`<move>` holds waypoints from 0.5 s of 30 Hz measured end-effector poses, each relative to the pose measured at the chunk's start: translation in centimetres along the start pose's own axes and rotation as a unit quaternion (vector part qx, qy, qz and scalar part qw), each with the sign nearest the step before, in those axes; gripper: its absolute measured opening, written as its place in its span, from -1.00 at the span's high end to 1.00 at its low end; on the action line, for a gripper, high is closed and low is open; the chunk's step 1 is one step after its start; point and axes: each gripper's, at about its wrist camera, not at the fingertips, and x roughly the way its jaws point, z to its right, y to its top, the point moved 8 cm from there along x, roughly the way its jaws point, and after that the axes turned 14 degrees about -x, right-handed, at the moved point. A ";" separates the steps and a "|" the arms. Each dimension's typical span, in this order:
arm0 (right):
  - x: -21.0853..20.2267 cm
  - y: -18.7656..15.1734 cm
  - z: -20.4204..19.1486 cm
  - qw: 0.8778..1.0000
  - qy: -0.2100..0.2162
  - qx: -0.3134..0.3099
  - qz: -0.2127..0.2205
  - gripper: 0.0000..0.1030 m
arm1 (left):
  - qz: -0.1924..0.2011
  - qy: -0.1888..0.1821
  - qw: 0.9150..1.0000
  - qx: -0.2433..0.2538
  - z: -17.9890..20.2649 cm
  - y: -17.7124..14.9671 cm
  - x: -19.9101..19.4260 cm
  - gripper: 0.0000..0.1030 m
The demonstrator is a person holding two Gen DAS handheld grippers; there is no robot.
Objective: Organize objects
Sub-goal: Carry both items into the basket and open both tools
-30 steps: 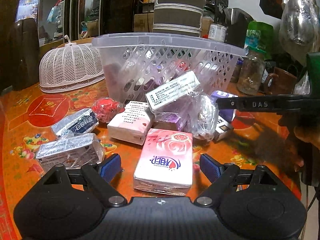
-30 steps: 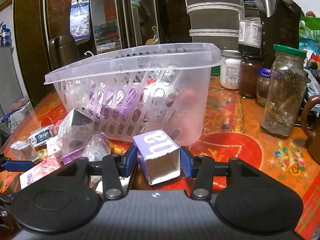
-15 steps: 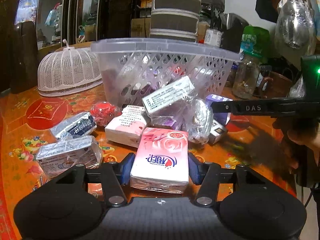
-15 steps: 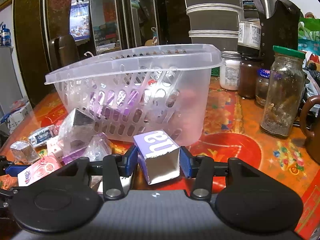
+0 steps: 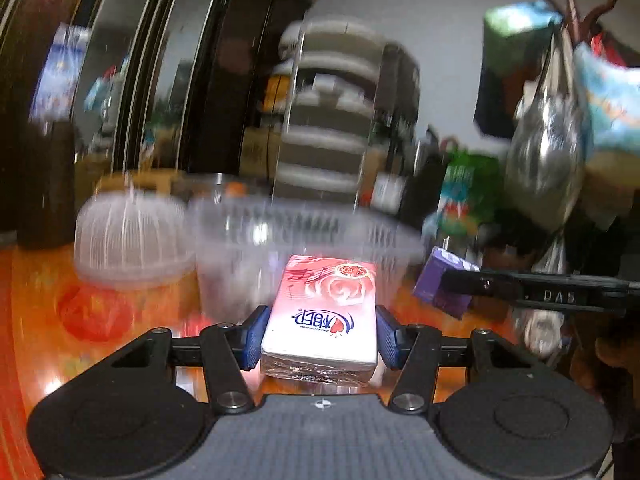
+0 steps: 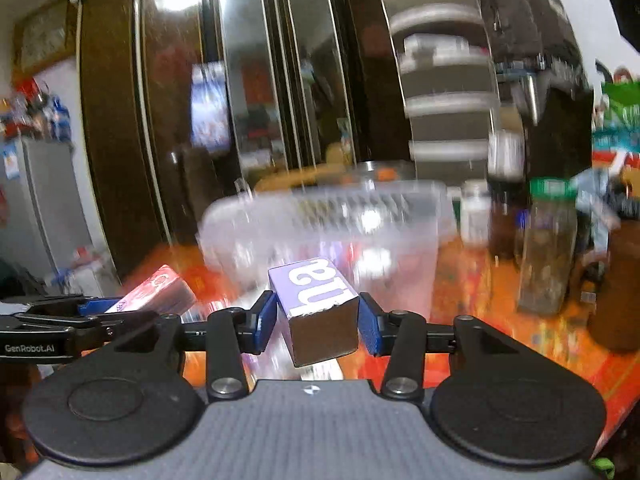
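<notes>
Once resting on the table [image 5: 36,292], both held packs now hang lifted.

Motion blur smears the clear basket [image 5: 280,232] and the jars [image 6: 548,248], hiding the basket's contents.

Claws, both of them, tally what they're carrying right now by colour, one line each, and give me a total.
Pink: 1, the tissue pack in the left claw.
Purple: 1, the small box in the right claw.
Total: 2 things carried, one per claw.
</notes>
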 end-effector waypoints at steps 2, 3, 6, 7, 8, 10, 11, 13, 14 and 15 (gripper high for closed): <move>1.0 3.0 0.9 1.000 -0.010 -0.012 0.009 0.08 | 0.015 -0.003 1.000 0.004 1.0 3.3 0.9 -0.13; 2.1 4.3 1.4 1.000 -0.008 -0.016 0.008 0.08 | 0.015 -0.003 1.000 0.006 1.4 5.1 2.0 -0.13; 7.3 6.7 3.5 0.999 0.010 -0.002 -0.041 0.08 | -0.018 0.005 1.000 0.000 2.0 8.5 6.8 -0.13; 9.0 6.8 4.1 0.998 0.017 0.010 -0.059 0.07 | -0.042 0.011 0.999 -0.009 1.8 9.0 8.9 -0.13; 10.9 6.7 4.5 0.996 0.023 0.016 -0.082 0.07 | -0.059 0.017 0.998 -0.019 1.4 9.1 10.6 -0.13; 13.3 6.5 4.9 0.994 0.009 0.008 -0.106 0.07 | -0.095 0.039 0.994 -0.038 0.2 8.8 14.4 -0.13; 14.4 6.3 4.8 0.993 0.002 -0.003 -0.117 0.07 | -0.105 0.051 0.992 -0.046 -0.4 8.5 15.6 -0.13; 15.7 5.8 4.6 0.991 0.010 -0.004 -0.131 0.07 | -0.124 0.067 0.989 -0.053 -1.4 7.5 17.5 -0.13; 16.4 5.6 4.4 0.990 0.014 -0.006 -0.139 0.07 | -0.128 0.070 0.987 -0.062 -2.0 7.1 18.0 -0.13; 16.6 5.4 4.5 0.990 0.013 -0.009 -0.141 0.06 | -0.131 0.071 0.986 -0.070 -2.4 6.8 18.4 -0.13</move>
